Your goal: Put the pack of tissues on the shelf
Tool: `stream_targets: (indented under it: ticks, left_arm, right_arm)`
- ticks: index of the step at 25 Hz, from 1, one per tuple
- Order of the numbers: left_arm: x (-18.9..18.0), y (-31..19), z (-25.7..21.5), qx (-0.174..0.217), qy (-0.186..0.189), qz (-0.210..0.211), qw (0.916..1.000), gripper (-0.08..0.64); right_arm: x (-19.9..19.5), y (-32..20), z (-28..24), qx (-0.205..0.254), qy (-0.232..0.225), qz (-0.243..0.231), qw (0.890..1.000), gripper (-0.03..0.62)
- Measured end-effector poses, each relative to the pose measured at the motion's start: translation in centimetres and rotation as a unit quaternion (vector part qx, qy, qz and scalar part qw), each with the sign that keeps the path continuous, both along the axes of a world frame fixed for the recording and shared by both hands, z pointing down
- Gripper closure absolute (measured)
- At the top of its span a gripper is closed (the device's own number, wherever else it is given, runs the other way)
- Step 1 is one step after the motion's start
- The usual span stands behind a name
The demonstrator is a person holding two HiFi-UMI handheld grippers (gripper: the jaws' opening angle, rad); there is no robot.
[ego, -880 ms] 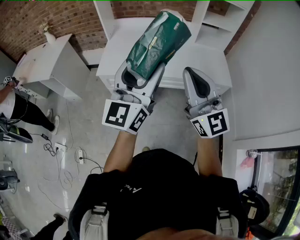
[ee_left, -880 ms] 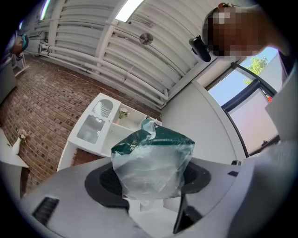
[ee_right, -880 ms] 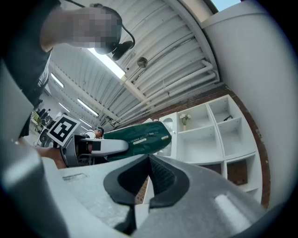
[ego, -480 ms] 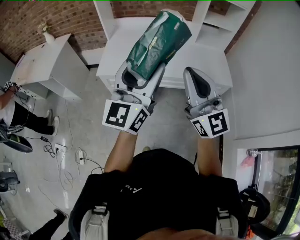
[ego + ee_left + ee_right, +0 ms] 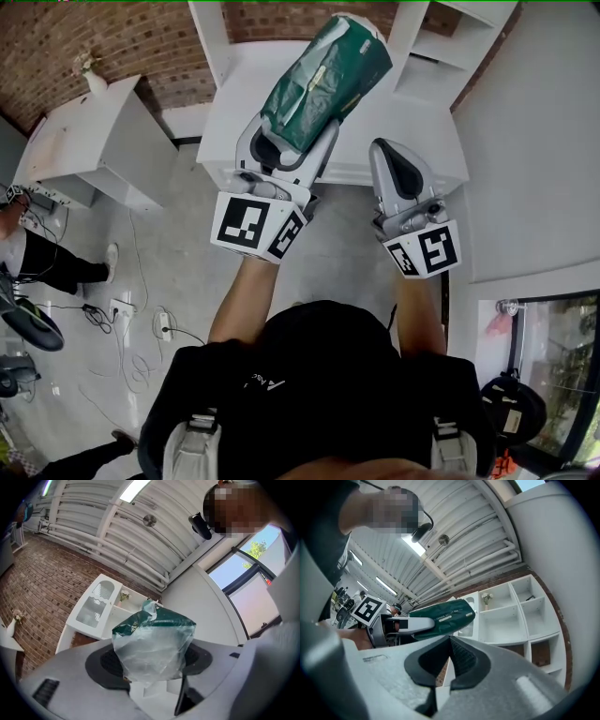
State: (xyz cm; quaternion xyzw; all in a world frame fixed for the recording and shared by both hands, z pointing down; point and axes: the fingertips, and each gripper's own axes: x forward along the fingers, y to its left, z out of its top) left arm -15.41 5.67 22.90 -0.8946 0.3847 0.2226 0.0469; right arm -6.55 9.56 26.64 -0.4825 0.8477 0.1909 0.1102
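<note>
Green plastic wraps the pack of tissues [image 5: 323,80], held aloft and tilted to the right between the jaws of the left gripper [image 5: 286,155], which are clamped on its near, clear-film end. In the left gripper view the pack [image 5: 152,641] fills the gap between the two dark pads, its green top pointing away toward the white shelving unit [image 5: 93,606]. The pack is in the air in front of the shelf and rests on no surface. Just to its right, the right gripper [image 5: 394,164] is held at about the same height, its jaws closed together with nothing between them; the right gripper view shows the two ribbed pads meeting edge to edge. From that side the pack [image 5: 443,618] appears as a long green bundle sticking out of the left gripper toward the shelf's open white cubbies [image 5: 520,616], one of which holds a small vase of flowers [image 5: 486,598]. Each gripper carries a cube with black-and-white square markers, the left cube [image 5: 258,225] and the right cube [image 5: 427,248] both near the person's forearms. Beyond the shelf runs a red brick wall [image 5: 56,47]. To the far left stands a low white cabinet [image 5: 94,131], and cables with a power strip [image 5: 159,314] lie on the pale grey floor [image 5: 187,206], where another person's leg [image 5: 56,267] shows at the left edge.
</note>
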Motion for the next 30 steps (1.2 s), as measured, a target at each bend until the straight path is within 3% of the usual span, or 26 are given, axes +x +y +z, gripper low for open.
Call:
stream_targets:
  ticks: [5, 12, 18, 30]
  left_arm:
    - [-1.8, -3.9, -0.1, -0.002, 0.003, 0.006, 1.0000, 0.276]
    - [-0.7, -8.6, -0.3, 0.002, -0.004, -0.001, 1.0000, 0.276]
    - [2.3, -17.1, -0.5, 0.001, -0.008, -0.029, 0.9995, 0.276]
    - [12.1, -34.3, -4.1, 0.020, -0.022, -0.096, 0.9950, 0.276]
  right_arm:
    - [-1.7, -3.1, 0.0, -0.005, 0.009, 0.010, 1.000, 0.591]
    - [0.0, -7.9, 0.0, 0.004, 0.013, 0.007, 1.000, 0.591]
    - [3.8, -16.9, -0.3, 0.018, 0.015, -0.018, 1.000, 0.591]
    - [14.9, -32.5, -2.0, 0.032, 0.027, -0.071, 0.997, 0.591]
